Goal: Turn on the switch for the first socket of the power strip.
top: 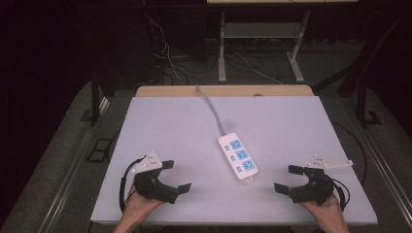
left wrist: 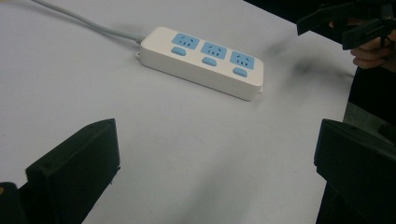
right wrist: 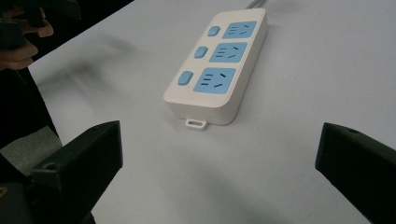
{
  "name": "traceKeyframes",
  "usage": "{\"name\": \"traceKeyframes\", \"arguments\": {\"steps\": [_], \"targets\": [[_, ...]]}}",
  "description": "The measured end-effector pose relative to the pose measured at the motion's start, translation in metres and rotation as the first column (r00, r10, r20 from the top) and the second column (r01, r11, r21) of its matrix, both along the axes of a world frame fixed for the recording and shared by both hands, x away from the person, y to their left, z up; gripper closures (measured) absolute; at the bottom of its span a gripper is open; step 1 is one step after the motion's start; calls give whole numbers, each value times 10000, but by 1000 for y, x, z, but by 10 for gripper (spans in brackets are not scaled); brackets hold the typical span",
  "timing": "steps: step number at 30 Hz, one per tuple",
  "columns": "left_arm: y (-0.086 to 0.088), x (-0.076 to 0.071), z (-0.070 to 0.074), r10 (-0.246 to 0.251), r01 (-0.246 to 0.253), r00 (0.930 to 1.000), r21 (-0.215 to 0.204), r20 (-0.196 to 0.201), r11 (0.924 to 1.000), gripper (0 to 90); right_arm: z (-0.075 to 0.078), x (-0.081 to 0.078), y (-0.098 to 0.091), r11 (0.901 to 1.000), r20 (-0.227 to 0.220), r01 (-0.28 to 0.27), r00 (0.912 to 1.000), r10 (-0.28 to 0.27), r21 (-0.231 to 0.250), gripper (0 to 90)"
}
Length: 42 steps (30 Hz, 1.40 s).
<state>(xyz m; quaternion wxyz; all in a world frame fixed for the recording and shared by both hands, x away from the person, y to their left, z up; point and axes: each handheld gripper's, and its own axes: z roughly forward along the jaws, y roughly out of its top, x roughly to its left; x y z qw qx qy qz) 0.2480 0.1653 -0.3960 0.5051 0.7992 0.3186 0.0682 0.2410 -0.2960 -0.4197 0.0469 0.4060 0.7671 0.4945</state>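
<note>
The power strip (top: 238,158) lies diagonally, cord end pointing far-left; both tongs (top: 176,175) (top: 284,178) gape wide, apparently holding nothing.

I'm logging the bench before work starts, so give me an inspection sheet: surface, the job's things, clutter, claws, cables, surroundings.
Surface: white table top, flat, with a bare wooden strip along its far edge.
Job's things: white power strip with three blue sockets and three blue switches, lying flat near the middle, nothing plugged in, untouched.
Clutter: nothing seen.
Claws: left claw open, held near the front left corner; right claw open, held near the front right; both apart from the strip.
Cables: the strip's grey cord runs off the far edge; a black cable trails from each claw.
Surroundings: dark room, grey floor, a metal stand and loose wires behind the table.
</note>
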Motion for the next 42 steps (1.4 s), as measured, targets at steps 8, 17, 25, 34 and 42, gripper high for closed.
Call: {"name": "traceKeyframes", "arguments": {"steps": [8,17,25,34,42], "targets": [[-4,11,7,-114,116,9998,110,-144,9999,0,0,-1,-1,10000,-13,-7,10000,7,10,2],[-12,24,15,-370,380,9987,272,-347,9989,0,0,-1,0,9999,4,-57,10000,57,-125,2],[-19,35,22,-514,538,9974,478,-497,9974,0,-1,-1,1,9999,-32,-84,10000,84,-133,2],[-25,47,26,-589,632,9962,672,-636,9957,0,-1,-1,1,9998,-53,-100,9999,99,-190,2],[-30,56,31,-724,776,9948,737,-715,9943,0,-1,-1,1,9998,-79,-84,9999,82,-190,2]]}}
